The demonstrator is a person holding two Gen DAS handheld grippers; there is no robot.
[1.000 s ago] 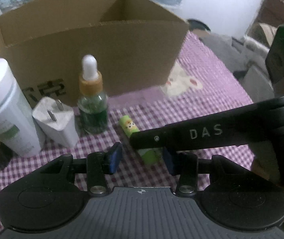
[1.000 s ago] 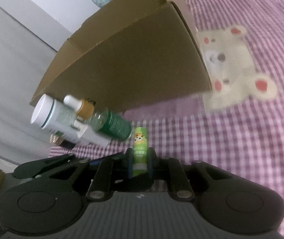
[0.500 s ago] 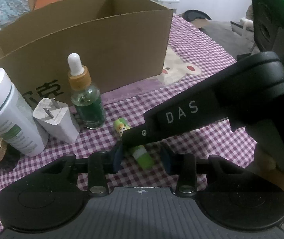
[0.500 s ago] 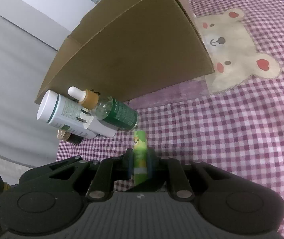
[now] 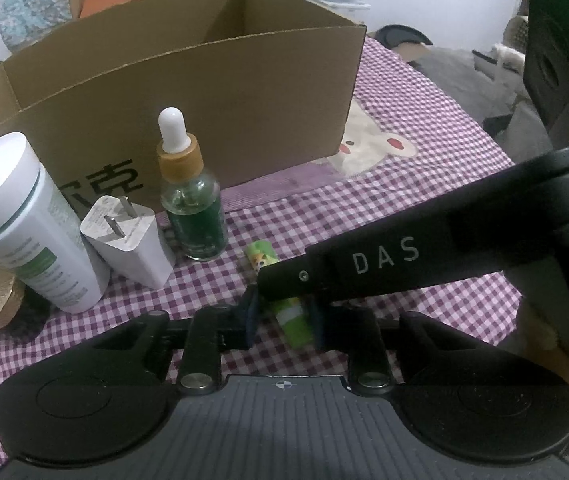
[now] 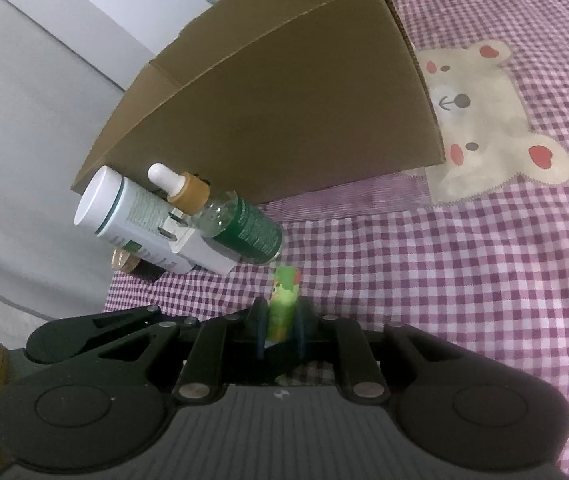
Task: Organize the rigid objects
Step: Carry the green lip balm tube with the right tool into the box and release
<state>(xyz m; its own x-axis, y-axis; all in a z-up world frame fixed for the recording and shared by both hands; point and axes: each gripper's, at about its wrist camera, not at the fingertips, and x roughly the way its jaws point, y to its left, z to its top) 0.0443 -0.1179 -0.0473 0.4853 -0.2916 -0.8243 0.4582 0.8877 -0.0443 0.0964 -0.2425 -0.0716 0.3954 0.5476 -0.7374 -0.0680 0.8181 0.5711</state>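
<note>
Closing in from wide apart a second ago, the left gripper now has its jaws narrowed around the lower end of the green lip balm tube, low in the frame's centre. Largest behind is the cardboard box upper centre, then the white bottle, dropper bottle and charger plug at left. The right gripper clamps the same tube.

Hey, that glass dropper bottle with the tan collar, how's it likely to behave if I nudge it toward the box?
The dropper bottle stands upright, tall over a narrow base, so a push up high would probably tip it; low is safer. It looks like glass, so likely rigid, smooth and breakable. Once toppled, its round body would probably roll on the checked cloth, perhaps into the charger plug beside it.
</note>
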